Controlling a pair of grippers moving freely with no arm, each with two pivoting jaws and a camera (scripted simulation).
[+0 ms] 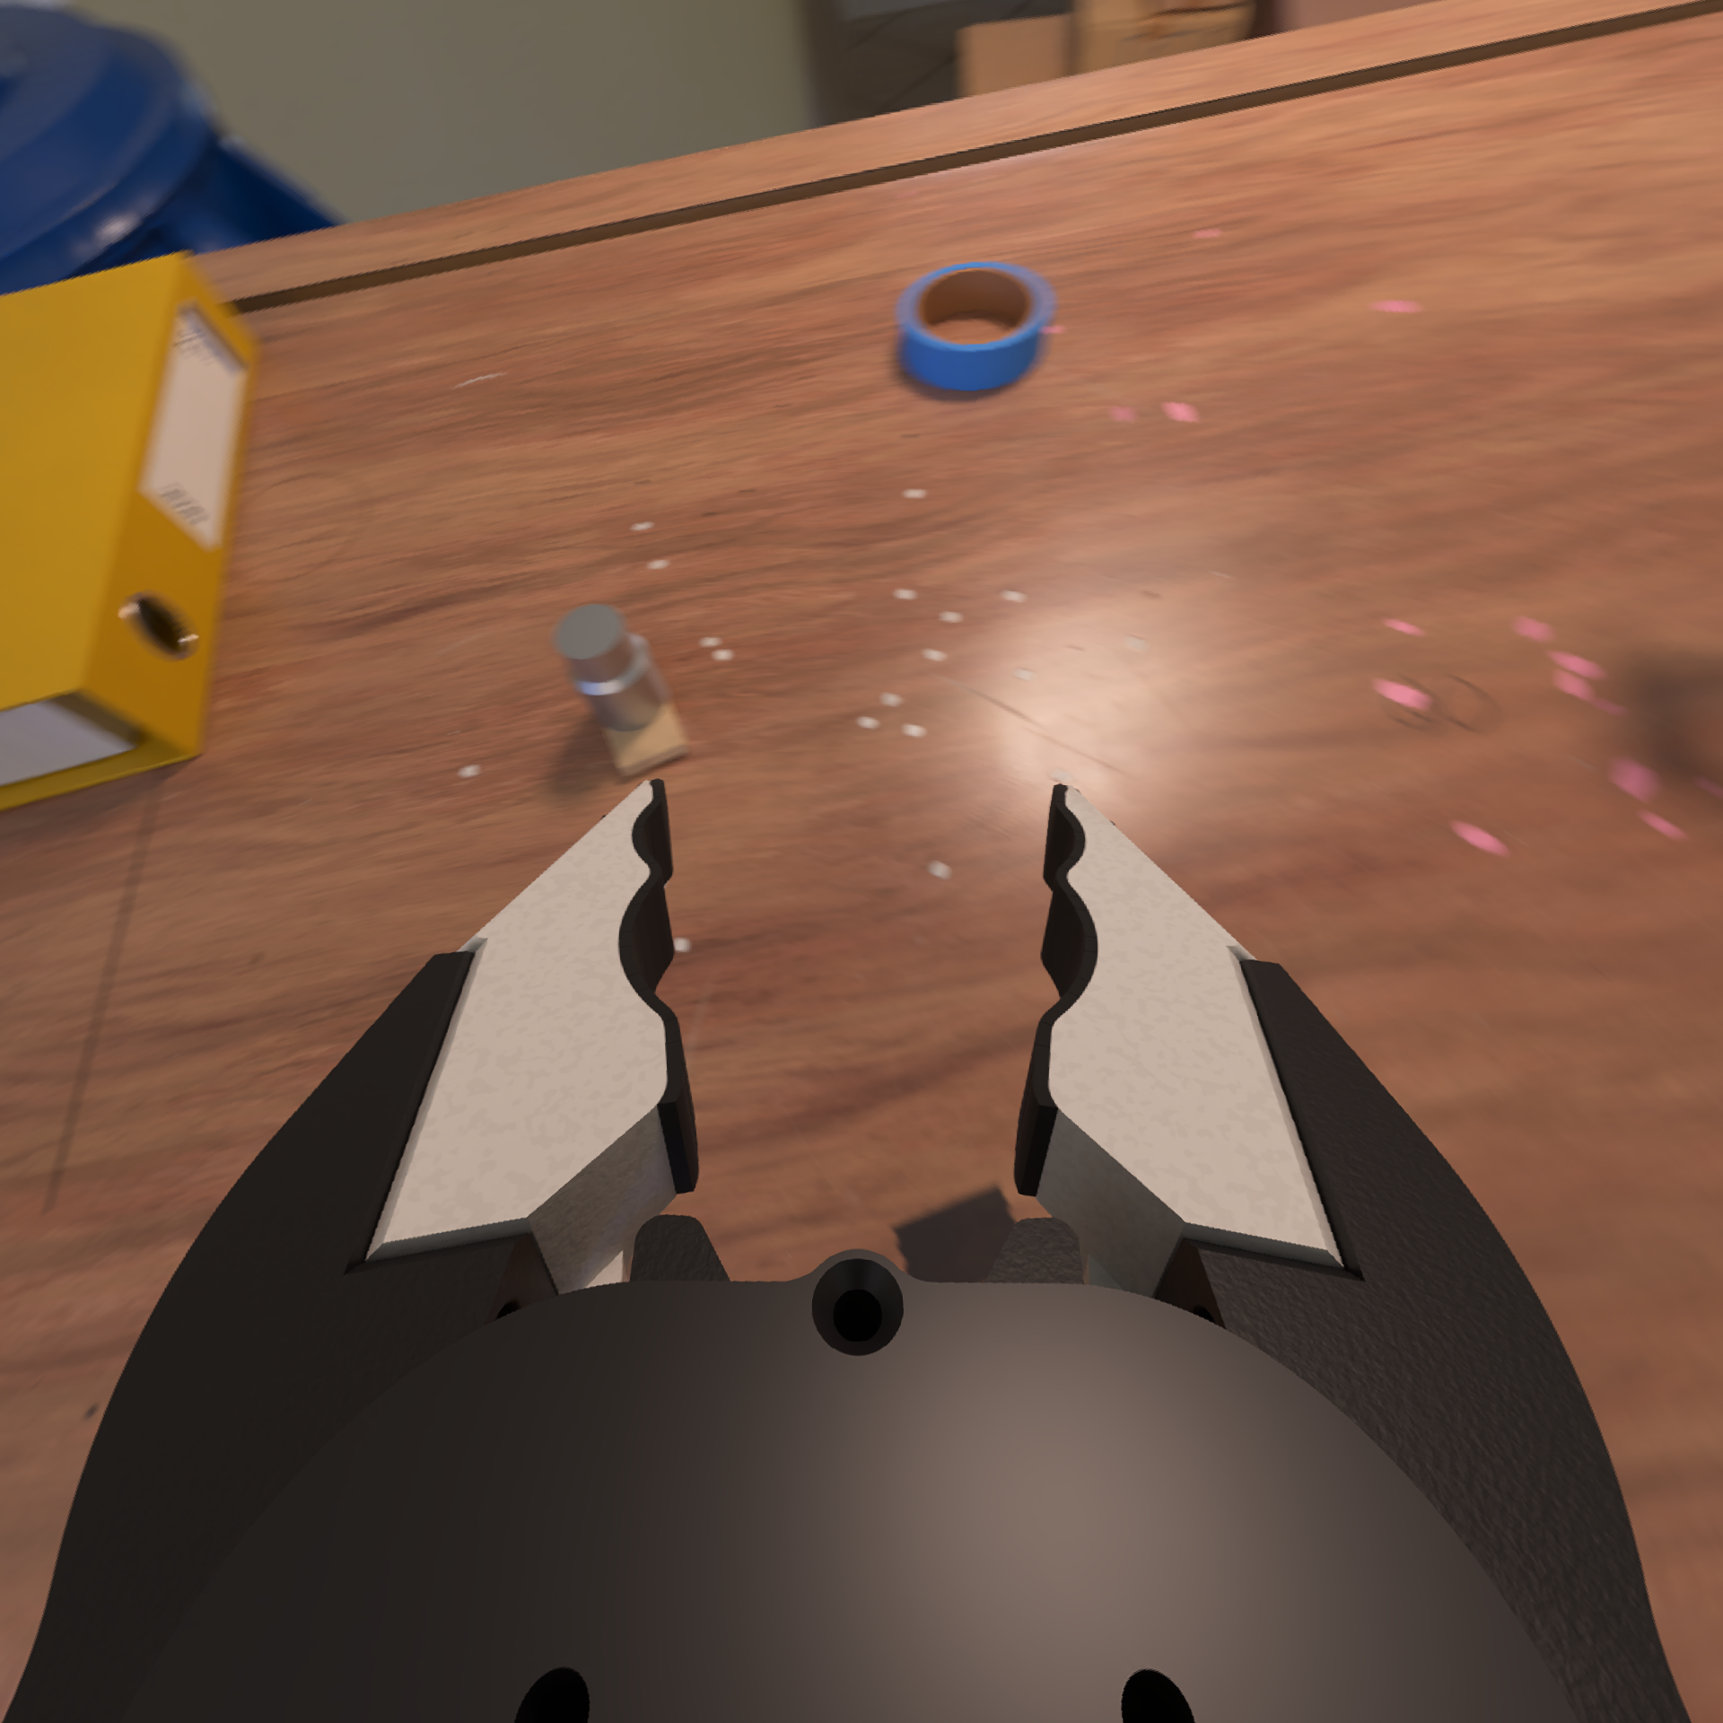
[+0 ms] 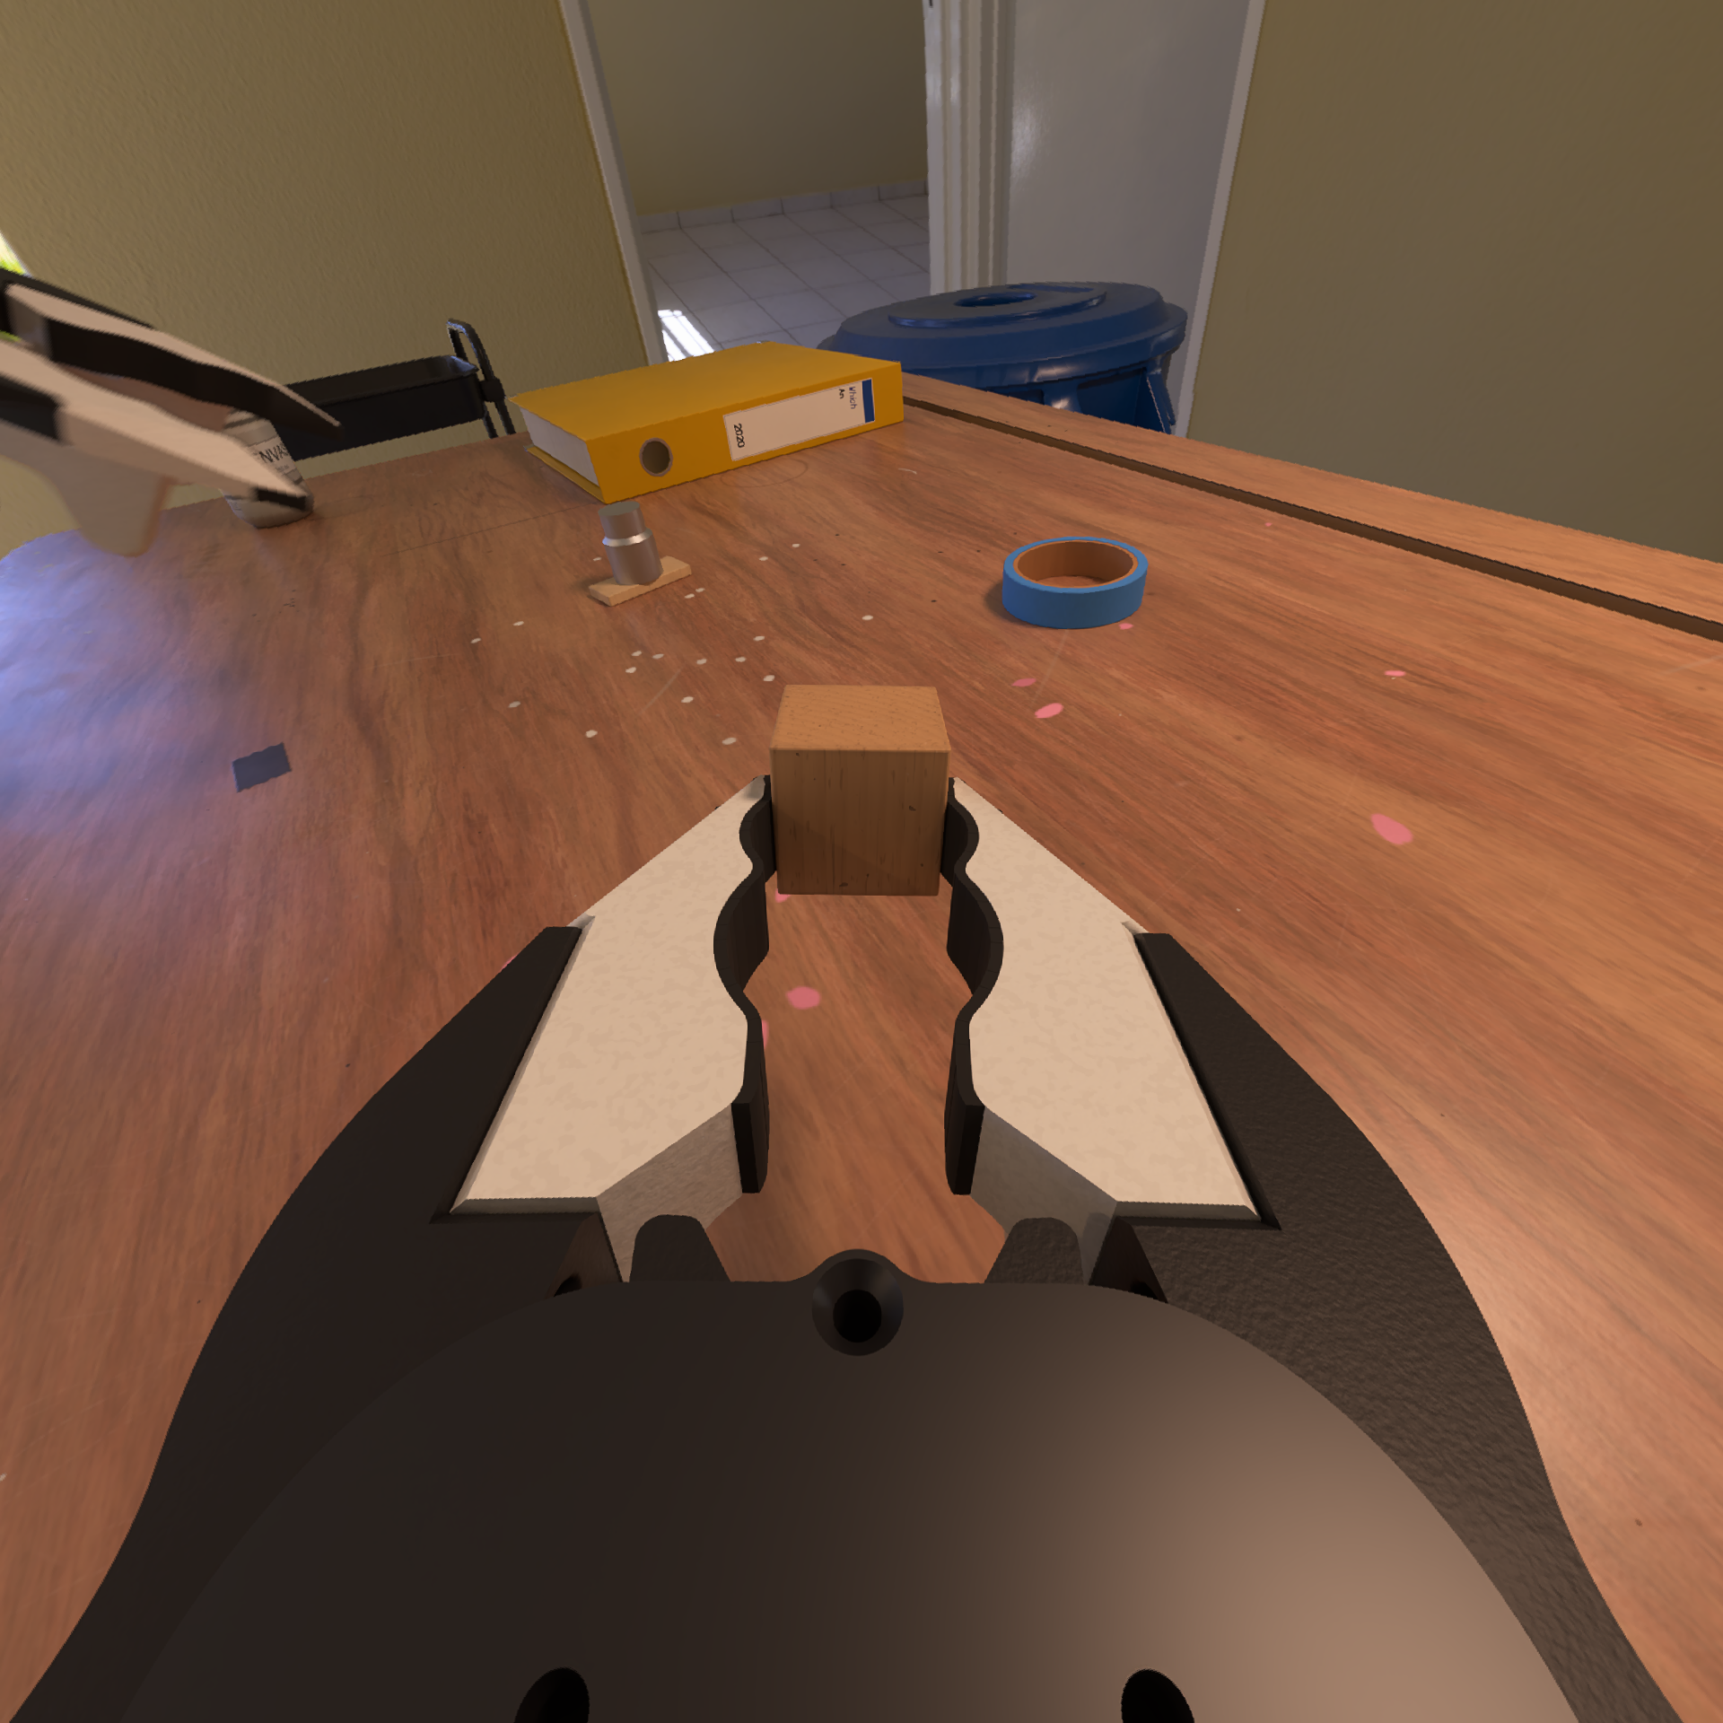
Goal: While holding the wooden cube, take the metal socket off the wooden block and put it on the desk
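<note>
The metal socket (image 1: 611, 673) stands upright on a small flat wooden block (image 1: 650, 743) on the desk, ahead and left of my left gripper (image 1: 858, 788), which is open and empty above the desk. In the right wrist view the socket (image 2: 629, 544) and block (image 2: 640, 580) sit far ahead, in front of the binder. My right gripper (image 2: 858, 792) is shut on the wooden cube (image 2: 858, 792) and holds it between its fingertips just above the desk. The left gripper (image 2: 280, 447) also shows at that view's far left.
A yellow binder (image 1: 103, 522) lies left of the socket; it shows in the right wrist view (image 2: 718, 415) too. A blue tape roll (image 1: 974, 324) (image 2: 1074, 580) lies farther back. A blue bin (image 2: 1016, 345) stands beyond the desk edge. A grey can (image 2: 261, 471) stands behind the left gripper.
</note>
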